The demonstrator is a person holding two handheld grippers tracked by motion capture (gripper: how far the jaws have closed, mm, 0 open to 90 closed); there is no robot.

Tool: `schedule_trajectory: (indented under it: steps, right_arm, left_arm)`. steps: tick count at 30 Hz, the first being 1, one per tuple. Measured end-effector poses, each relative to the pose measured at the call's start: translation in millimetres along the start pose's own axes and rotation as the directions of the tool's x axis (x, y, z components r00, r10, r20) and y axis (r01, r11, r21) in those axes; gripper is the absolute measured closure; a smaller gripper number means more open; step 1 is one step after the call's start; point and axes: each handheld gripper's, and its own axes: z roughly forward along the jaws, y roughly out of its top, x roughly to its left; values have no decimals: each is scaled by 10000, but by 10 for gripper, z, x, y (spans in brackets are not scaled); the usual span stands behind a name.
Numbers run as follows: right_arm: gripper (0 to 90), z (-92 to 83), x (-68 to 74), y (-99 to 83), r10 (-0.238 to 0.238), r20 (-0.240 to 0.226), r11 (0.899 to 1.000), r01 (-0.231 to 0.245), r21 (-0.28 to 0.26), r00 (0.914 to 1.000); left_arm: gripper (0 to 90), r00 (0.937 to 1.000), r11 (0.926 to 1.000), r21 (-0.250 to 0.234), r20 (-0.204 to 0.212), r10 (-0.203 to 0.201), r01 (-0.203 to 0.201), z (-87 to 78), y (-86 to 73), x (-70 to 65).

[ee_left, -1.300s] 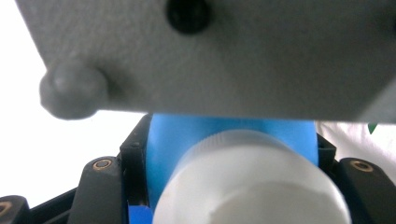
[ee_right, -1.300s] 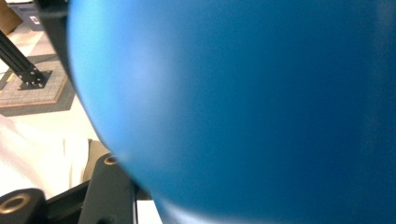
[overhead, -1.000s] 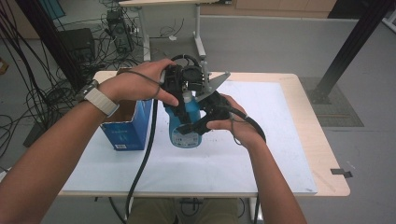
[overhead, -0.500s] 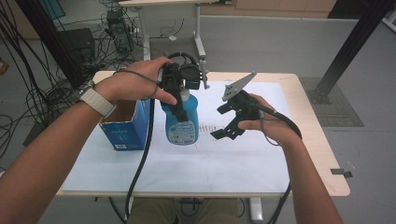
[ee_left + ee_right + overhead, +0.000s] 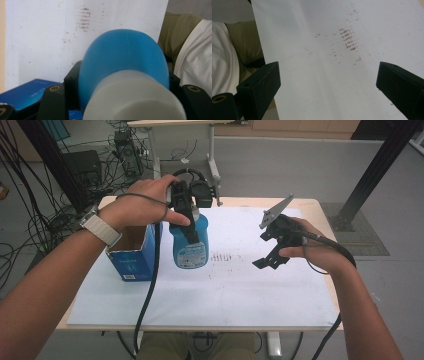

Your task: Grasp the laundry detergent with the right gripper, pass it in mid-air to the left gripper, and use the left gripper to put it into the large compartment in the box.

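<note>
Both grippers are working above a white sheet (image 5: 210, 290) that is covering the wooden table (image 5: 320, 205). The left gripper (image 5: 187, 217) is coming down from above onto a blue plastic bottle (image 5: 189, 242), its jaws pinching the bottle at the shoulder, just under the white cap (image 5: 135, 97). In the left gripper view the black jaws are sitting tight against either side of the blue body, and the cap is bulging toward the camera. The bottle is standing upright on the sheet, label facing the person, just beside an open blue cardboard box (image 5: 131, 252) on its left; I cannot tell whether the two are touching. The person's left hand (image 5: 137, 205), with a pale watch strap (image 5: 100, 227) on the wrist, is wrapping around the gripper body.

The right gripper (image 5: 272, 257) is hovering over the sheet to the right of the bottle, apart from it, with its jaws spread wide and nothing between them. The right gripper view is looking down between those jaws at a patch of brownish smudge marks (image 5: 348, 38) on the sheet.
</note>
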Motion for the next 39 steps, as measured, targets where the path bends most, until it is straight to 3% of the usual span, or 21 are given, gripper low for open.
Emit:
schedule_trajectory:
  steps: [6, 9, 10, 11, 16, 22, 23, 24, 25, 27, 30, 33, 34, 35, 36, 37, 38, 39]
  right_arm:
    - [66, -72, 19, -6, -106, 126, 9991, 101, 408, 9999]
    - [68, -87, 24, -26, 26, 60, 9993, -29, 374, 10000]
    - [68, -87, 24, -26, 26, 60, 9993, -29, 374, 10000]
    - [72, -88, 30, -37, -21, 93, 9986, 16, 520, 10000]
    - [72, -90, 22, -97, 20, 174, 9976, -32, 692, 9998]
    - [76, -116, -3, -142, 37, 375, 9945, -76, 1040, 9993]
    - [76, -126, -10, -155, 2, 379, 9938, -45, 1113, 9993]
    - [76, -126, -10, -155, 2, 379, 9938, -45, 1113, 9993]
    - [76, -134, -15, -166, 52, 381, 9938, -94, 1112, 9993]
    - [76, -141, -34, -192, 141, 405, 9928, -188, 1183, 9991]
    - [76, -125, -48, -211, 183, 380, 9914, -231, 1291, 9991]
    - [77, -113, -55, -221, 210, 392, 9902, -262, 1372, 9990]
    - [78, -107, -61, -228, 228, 382, 9897, -280, 1407, 9990]
    - [79, -105, -67, -231, 270, 401, 9893, -324, 1422, 9988]
    - [79, -105, -74, -235, 268, 439, 9887, -330, 1462, 9987]
    - [79, -105, -74, -235, 268, 439, 9887, -330, 1462, 9987]
    - [80, -108, -82, -240, 268, 473, 9881, -336, 1498, 9985]
    - [80, -122, -95, -246, 356, 565, 9879, -437, 1487, 9978]
  left_arm:
    - [380, 9991, 9993, 159, -280, -333, 337, -27, 27, -5]
    - [380, 9959, 9962, 67, -260, -869, 871, -63, 41, 8]
    - [380, 9959, 9962, 67, -260, -869, 871, -63, 41, 8]
    - [381, 9926, 9932, 60, -347, -1160, 1163, -80, 45, 19]
    - [381, 9839, 9859, -34, -626, -1672, 1674, -110, 43, 36]
    - [380, 9661, 9698, -109, -844, -2439, 2438, -181, 60, 81]
    - [380, 9586, 9627, -167, -891, -2706, 2702, -209, 67, 98]
    - [380, 9586, 9627, -167, -891, -2706, 2702, -209, 67, 98]
    - [380, 9516, 9555, -170, -870, -2948, 2945, -226, 71, 108]
    - [379, 9443, 9484, -163, -896, -3167, 3165, -255, 80, 135]
    - [380, 9217, 9272, -301, -1011, -3744, 3734, -322, 86, 168]
    - [379, 9040, 9104, -435, -1083, -4136, 4114, -390, 80, 199]
    - [379, 8920, 8978, -490, -1021, -4404, 4377, -425, 72, 221]
    - [379, 8920, 8978, -490, -1021, -4404, 4377, -425, 72, 221]
    - [379, 8794, 8843, -534, -931, -4670, 4639, -457, 64, 243]
    - [379, 8794, 8843, -534, -931, -4670, 4639, -457, 64, 243]
    - [379, 8707, 8755, -568, -917, -4832, 4799, -478, 61, 254]
    - [379, 8667, 8715, -573, -914, -4904, 4870, -492, 61, 259]
